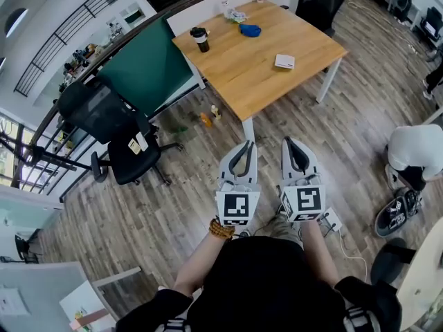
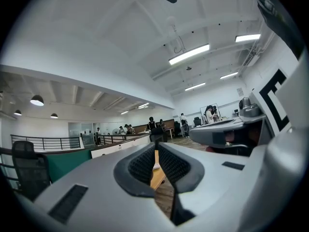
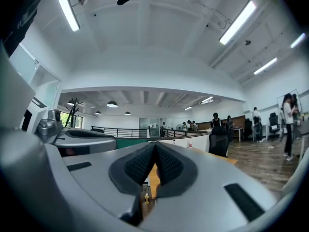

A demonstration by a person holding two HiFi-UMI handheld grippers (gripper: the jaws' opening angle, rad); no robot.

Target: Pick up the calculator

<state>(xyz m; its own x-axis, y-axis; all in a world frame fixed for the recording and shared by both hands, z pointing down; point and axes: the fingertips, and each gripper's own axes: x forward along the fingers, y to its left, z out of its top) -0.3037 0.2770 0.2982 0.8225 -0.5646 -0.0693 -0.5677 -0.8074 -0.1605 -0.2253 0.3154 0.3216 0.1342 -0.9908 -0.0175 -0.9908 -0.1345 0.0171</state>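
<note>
The far table (image 1: 256,75) is honey-coloured wood, carrying a whitish calculator (image 1: 284,61), a blue lump (image 1: 250,30) and a black cup (image 1: 201,39). Left of it is a dark green panel (image 1: 149,68). The floor (image 1: 187,178) shows grey-brown planks. The left gripper (image 1: 247,144) and right gripper (image 1: 288,142) are pale grey, with black-and-white square markers.

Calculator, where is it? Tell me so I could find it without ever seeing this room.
Look for the big wooden table beside the green partition. The calculator lies flat near the table's right edge, by itself. The black cup and the blue thing sit farther back and left; the calculator is the only small, pale, flat rectangle.
</note>
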